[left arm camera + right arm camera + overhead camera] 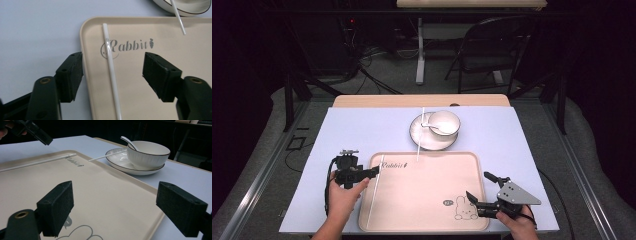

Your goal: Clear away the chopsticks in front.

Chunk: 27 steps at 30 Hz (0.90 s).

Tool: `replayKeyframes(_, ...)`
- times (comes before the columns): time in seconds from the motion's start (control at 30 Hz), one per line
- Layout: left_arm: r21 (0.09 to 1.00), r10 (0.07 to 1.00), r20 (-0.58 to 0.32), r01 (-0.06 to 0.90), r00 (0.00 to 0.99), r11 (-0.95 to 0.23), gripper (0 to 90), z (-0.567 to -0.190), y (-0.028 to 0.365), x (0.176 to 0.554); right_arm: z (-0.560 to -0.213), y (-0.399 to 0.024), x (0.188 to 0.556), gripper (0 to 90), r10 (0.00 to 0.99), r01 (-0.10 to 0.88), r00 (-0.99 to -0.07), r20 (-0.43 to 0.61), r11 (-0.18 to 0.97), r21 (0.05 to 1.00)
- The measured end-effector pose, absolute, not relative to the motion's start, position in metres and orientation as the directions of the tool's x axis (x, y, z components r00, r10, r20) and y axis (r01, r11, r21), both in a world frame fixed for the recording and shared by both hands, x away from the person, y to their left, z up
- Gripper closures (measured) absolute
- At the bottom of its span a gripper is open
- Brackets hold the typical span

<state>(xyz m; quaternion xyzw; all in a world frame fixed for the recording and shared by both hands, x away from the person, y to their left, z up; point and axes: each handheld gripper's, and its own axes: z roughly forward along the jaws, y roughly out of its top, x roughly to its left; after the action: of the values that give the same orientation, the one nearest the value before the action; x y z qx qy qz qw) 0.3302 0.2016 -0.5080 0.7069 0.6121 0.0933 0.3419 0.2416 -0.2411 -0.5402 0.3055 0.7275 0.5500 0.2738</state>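
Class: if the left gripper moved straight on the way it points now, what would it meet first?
Probably the white chopstick lying on the tray: it runs between the open left gripper's jaws, though height above it is unclear.

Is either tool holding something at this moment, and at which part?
Nothing is held. The left tool is open, its jaws on either side of the thin white stick lying on the beige tray. The right tool is open and empty.
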Motion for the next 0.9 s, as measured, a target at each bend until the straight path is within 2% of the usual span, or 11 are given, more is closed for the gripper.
replayKeyframes(0.1,0.599,0.915,-0.310,0.800,0.260,-0.025,27.4,-0.504,0.203,0.336,-0.540,-0.241,0.242,14.0,0.746,0.143,-0.663,-0.064,0.210,0.967)
replayKeyframes(0.33,0.603,0.918,-0.278,0.795,0.283,-0.062,27.2,-0.497,0.201,0.351,-0.540,-0.241,0.242,14.1,0.746,0.144,-0.663,-0.064,0.211,0.967)
replayKeyframes(0.6,0.605,0.925,-0.254,0.793,0.281,-0.075,33.0,-0.492,0.202,0.366,-0.540,-0.242,0.242,14.0,0.746,0.144,-0.663,-0.063,0.209,0.967)
replayKeyframes(0.9,0.595,0.921,-0.296,0.803,0.255,-0.031,34.1,-0.488,0.208,0.379,-0.540,-0.241,0.242,14.0,0.746,0.143,-0.663,-0.065,0.212,0.967)
